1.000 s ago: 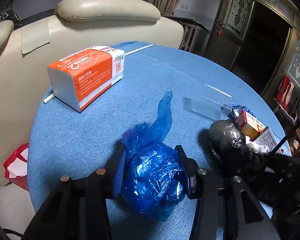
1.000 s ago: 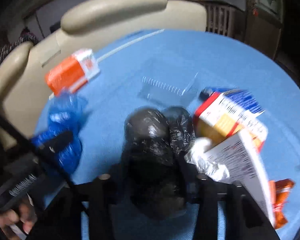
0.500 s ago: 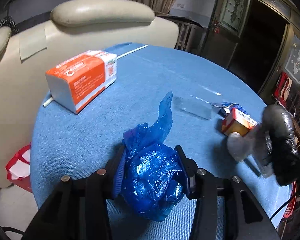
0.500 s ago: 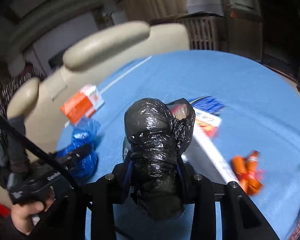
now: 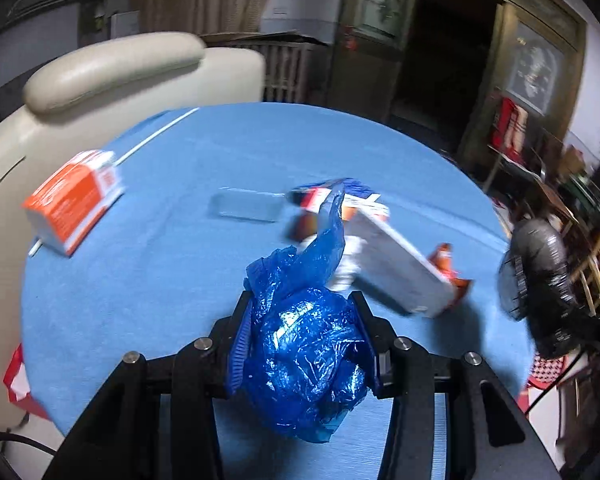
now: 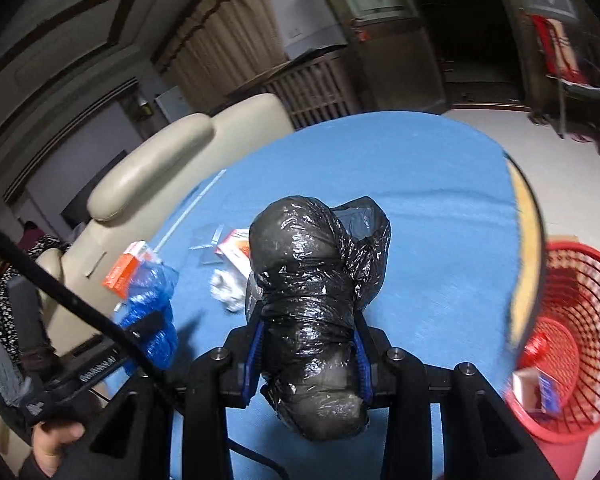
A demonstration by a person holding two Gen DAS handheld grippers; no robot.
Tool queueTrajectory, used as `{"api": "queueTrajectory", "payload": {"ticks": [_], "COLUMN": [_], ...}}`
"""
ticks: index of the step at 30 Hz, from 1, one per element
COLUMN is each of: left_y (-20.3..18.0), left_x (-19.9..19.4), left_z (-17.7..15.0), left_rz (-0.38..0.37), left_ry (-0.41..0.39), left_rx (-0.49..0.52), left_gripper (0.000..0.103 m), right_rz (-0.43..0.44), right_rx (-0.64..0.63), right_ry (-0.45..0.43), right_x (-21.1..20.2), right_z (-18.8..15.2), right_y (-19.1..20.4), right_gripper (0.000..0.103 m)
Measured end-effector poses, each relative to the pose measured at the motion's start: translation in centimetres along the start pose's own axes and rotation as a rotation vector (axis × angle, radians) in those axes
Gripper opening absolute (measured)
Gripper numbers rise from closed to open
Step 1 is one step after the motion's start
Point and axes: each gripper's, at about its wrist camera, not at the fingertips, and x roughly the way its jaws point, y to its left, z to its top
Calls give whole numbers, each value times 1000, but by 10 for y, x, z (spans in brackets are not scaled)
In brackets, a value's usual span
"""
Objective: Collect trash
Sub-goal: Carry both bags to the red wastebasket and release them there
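Observation:
My left gripper (image 5: 302, 340) is shut on a crumpled blue plastic bag (image 5: 308, 360) and holds it above the round blue table (image 5: 172, 280). My right gripper (image 6: 306, 340) is shut on a bundled black plastic bag (image 6: 308, 292), held high over the table's right side. That black bag also shows in the left wrist view (image 5: 540, 280) at the right, past the table edge. A red mesh basket (image 6: 572, 340) stands on the floor beside the table at the right and holds a small box.
On the table lie an orange and white tissue pack (image 5: 72, 200), a clear plastic tray (image 5: 246, 208), a red and white box (image 5: 380, 256), an orange wrapper (image 5: 448, 268) and crumpled white paper (image 6: 226, 286). A cream chair (image 5: 112, 68) stands behind.
Both grippers have risen and swung right with their bags. The black bag has moved out past the table's right edge, and the red basket has come into the right wrist view.

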Motion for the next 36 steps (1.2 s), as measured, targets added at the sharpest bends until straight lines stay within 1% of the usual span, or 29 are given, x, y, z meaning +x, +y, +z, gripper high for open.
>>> {"api": "queueTrajectory", "payload": {"ticks": [3, 7, 13, 21, 26, 36], "left_y": [-23, -49, -76, -109, -133, -159], "left_x": [-4, -3, 0, 4, 12, 23], "left_z": [2, 8, 13, 19, 23, 27], "left_rz": [-31, -72, -112, -179, -192, -209], "left_ry": [-6, -4, 1, 13, 35, 55], "left_rx": [48, 106, 144, 167, 185, 222], "left_gripper": [48, 48, 48, 48, 48, 48], "right_rz": [-21, -49, -89, -159, -205, -284], "right_rx": [16, 41, 74, 138, 172, 206], "right_ry": [1, -21, -49, -81, -99, -125], "right_x": [0, -10, -24, -44, -58, -76], "right_z": [-3, -7, -9, -16, -18, -18], "right_y": [-3, -16, -39, -73, -93, -115], "right_gripper": [40, 40, 40, 40, 40, 40]}}
